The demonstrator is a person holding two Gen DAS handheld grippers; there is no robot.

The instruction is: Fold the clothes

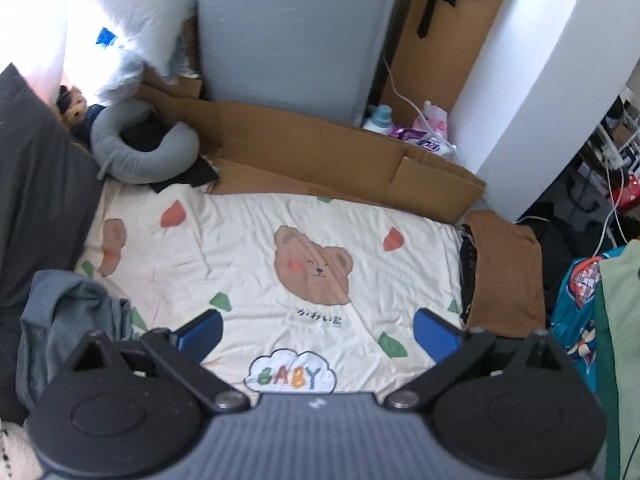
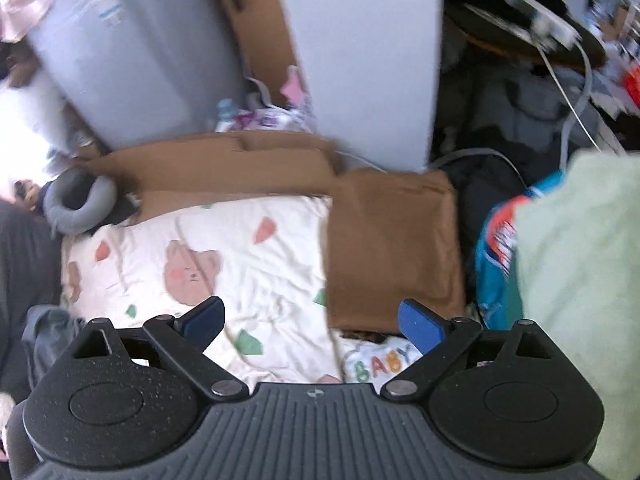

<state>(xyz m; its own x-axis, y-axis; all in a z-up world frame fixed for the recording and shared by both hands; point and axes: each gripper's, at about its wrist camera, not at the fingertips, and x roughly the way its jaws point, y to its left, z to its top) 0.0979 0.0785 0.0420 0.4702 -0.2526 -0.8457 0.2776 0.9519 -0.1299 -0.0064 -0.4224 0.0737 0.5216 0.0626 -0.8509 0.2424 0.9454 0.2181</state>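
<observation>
A cream bed sheet [image 1: 248, 248], printed with bear faces, leaves and a "BABY" cloud, is seen spread over the bed in both views. The left gripper [image 1: 318, 330] is held above the near part of this sheet, its blue-padded fingers [image 1: 200, 330] spread wide with nothing between them. The right gripper [image 2: 314, 324] is likewise held with its fingers [image 2: 424, 326] set wide apart and nothing pinched, hovering over the sheet's near right edge.

A brown folded garment [image 2: 394, 244] is laid flat at the right edge of the bed, its left side overlapping the sheet; in the left wrist view the same garment [image 1: 508, 272] is seen with a dark layer showing along its left edge. A crumpled grey-blue garment [image 1: 68, 320] is bunched at the near left of the bed, just beside the left gripper's body. A grey neck pillow [image 1: 144, 152] is placed at the far left corner of the bed, and flattened cardboard [image 1: 312, 148] is propped along the far edge. Behind the cardboard a grey cabinet [image 1: 288, 32] stands upright. A pale green cloth [image 2: 580, 272] and a blue printed bag [image 2: 496, 256] are seen at the right (the right wrist view is blurred, so finer detail cannot be told).
</observation>
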